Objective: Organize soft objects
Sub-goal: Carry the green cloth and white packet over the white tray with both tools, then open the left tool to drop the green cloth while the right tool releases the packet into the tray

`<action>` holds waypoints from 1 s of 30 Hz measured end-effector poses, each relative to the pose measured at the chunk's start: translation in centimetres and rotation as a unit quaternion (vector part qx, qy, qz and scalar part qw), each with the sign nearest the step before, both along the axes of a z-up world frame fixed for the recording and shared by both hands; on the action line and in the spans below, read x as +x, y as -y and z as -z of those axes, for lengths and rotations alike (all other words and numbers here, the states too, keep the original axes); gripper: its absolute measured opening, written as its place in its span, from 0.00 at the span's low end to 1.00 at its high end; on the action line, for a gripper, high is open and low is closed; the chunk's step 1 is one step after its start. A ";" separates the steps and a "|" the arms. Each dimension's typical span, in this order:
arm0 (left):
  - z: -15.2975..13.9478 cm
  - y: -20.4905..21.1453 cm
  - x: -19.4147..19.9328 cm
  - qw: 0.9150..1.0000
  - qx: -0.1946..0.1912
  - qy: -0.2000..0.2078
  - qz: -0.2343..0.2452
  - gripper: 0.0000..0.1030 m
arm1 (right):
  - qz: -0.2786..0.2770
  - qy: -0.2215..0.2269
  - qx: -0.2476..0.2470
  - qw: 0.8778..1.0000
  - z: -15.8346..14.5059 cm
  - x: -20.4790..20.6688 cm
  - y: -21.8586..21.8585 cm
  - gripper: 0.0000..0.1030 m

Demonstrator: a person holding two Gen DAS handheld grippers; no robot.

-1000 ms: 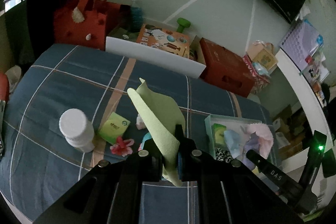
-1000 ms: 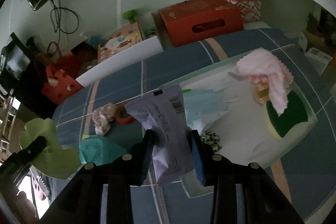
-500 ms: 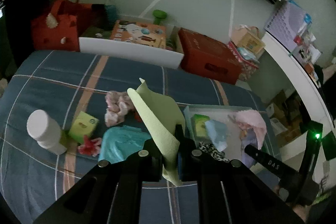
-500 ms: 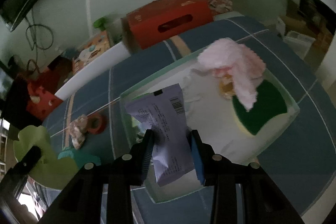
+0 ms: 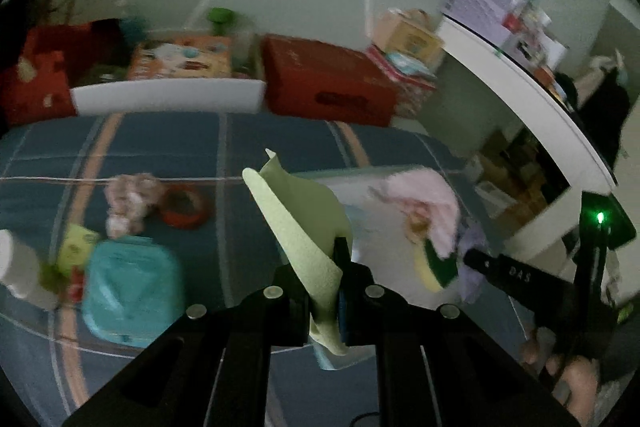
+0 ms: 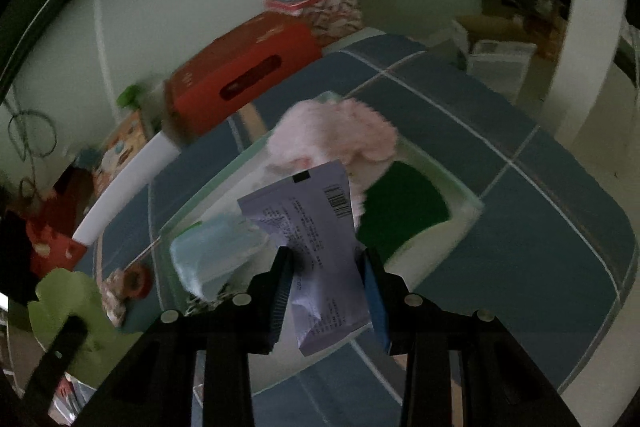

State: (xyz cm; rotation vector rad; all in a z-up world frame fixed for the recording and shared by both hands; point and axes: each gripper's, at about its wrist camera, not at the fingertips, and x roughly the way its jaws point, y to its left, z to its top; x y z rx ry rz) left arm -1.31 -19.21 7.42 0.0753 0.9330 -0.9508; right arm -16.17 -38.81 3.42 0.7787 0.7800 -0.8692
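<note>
two soft items in hand, both over the tray end of the bed.

item one: green cloth (image 5: pixel 304 227), thin and limp, pinched near its lower edge in my left gripper (image 5: pixel 334 291), jaws almost fully closed on it; the free part stands up in a loose fold and will flop, so i judge a hold low on the edge keeps it tidy. item two: pale lilac packet (image 6: pixel 316 251), light, crinkly and likely slippery, clamped across its middle by my right gripper (image 6: pixel 326 291), jaws part-way open to its width; it hangs above the white tray (image 6: pixel 466 205). in the tray: pink fluffy cloth (image 6: pixel 340 135), green sponge (image 6: pixel 404 207), light blue pack (image 6: pixel 212 255). outside it on the blue checked cover (image 5: pixel 160 143): teal pouch (image 5: pixel 130 291), unsorted.
</note>
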 end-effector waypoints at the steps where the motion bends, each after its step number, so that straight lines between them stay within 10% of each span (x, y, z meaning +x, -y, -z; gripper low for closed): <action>1: 0.3 0.6 -0.4 1.000 0.001 -0.001 0.009 0.10 | 0.002 0.001 0.001 1.000 0.0 -0.1 0.1 0.37; 12: 3.8 4.6 -3.2 0.996 0.029 -0.029 0.085 0.10 | -0.018 0.002 0.029 0.999 2.0 1.0 0.6 0.37; 30: 10.1 7.1 -1.3 0.995 0.071 -0.046 0.061 0.12 | -0.076 -0.035 0.080 0.993 6.4 5.4 -0.1 0.37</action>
